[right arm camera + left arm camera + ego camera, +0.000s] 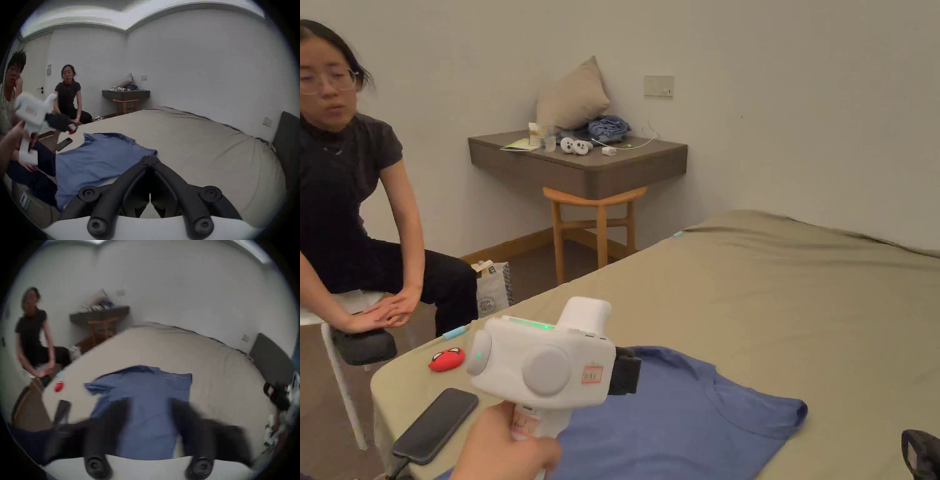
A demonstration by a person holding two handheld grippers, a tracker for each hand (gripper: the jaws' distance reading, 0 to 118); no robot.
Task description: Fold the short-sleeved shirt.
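The blue short-sleeved cotton shirt (100,160) lies flat on the beige bed (203,146), ready for folding. Left gripper (149,408) hangs above it, jaws wide; right gripper (150,158) beside it, jaws closed, empty.

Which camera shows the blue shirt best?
The right gripper view: the shirt lies sharp and nearly whole. The left gripper view shows it blurred behind its jaws; the head view has the left gripper covering part.
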